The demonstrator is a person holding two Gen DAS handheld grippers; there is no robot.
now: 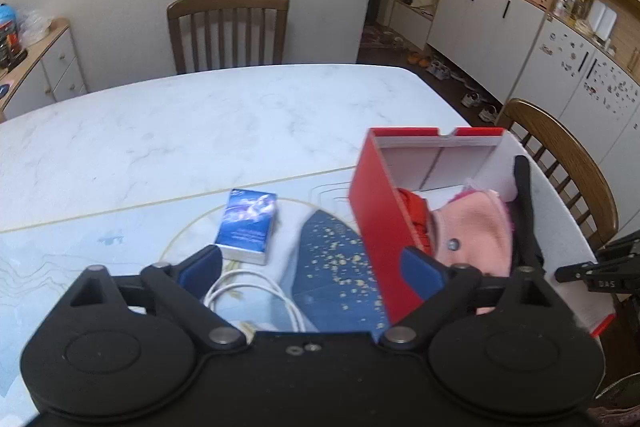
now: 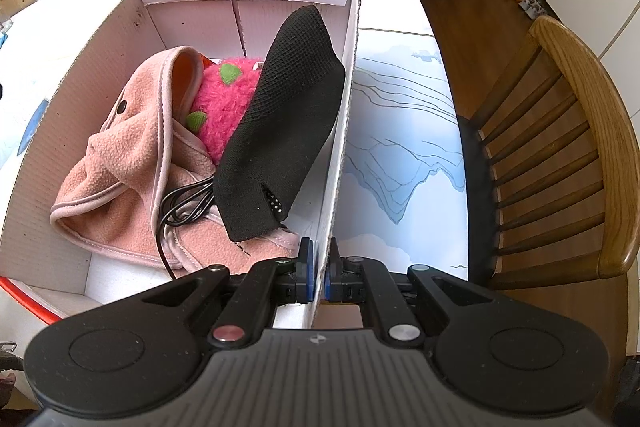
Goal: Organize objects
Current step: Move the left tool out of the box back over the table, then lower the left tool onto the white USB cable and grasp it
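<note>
Coiled white cable [image 1: 256,291] under the spread left tool [image 1: 312,267] goes next, at three o'clock, into the red cardboard box [image 2: 340,131] the right tool [image 2: 319,273] clamps steady.

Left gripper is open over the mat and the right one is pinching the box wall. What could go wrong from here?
1. The right gripper clamps only the thin side wall of the red box; a tug could bend the cardboard or drag the box.
2. The black mesh pad leans up on that wall, so a jolt may tip it out.
3. The white cable lies just under the open left gripper, beside the blue card box; grabbing one could snag the other.
</note>
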